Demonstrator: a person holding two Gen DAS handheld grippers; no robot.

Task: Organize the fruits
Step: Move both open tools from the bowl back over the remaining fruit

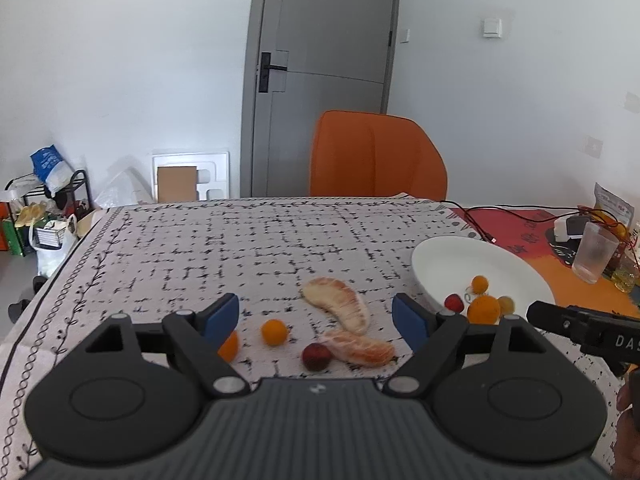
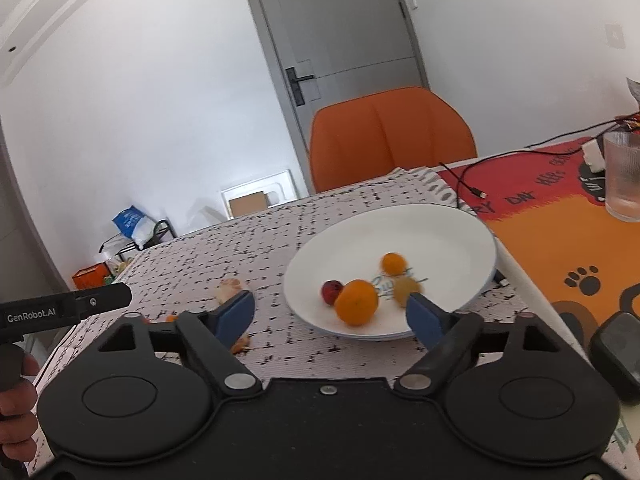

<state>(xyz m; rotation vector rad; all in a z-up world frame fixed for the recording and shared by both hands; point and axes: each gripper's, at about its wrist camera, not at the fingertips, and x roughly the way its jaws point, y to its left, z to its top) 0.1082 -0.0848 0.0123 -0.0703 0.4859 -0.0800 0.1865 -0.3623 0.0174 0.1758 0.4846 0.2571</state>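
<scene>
A white plate (image 2: 440, 232) holds an orange (image 2: 356, 302), a small orange fruit (image 2: 393, 263), a red fruit (image 2: 331, 291) and a yellowish fruit (image 2: 405, 288). My right gripper (image 2: 332, 316) is open and empty just in front of the plate. In the left wrist view my left gripper (image 1: 316, 320) is open and empty above loose fruit on the patterned cloth: two pomelo segments (image 1: 340, 306) (image 1: 360, 348), a small orange fruit (image 1: 274, 332), a dark red fruit (image 1: 316, 356) and another orange fruit (image 1: 230, 346) partly hidden behind the left finger. The plate (image 1: 460, 260) sits to their right.
An orange chair (image 1: 376, 156) stands at the table's far edge. An orange mat (image 2: 560, 240) on the right carries a clear cup (image 2: 622, 176), cables and a dark device (image 2: 616, 348). The table's left edge drops to floor clutter (image 1: 44, 208).
</scene>
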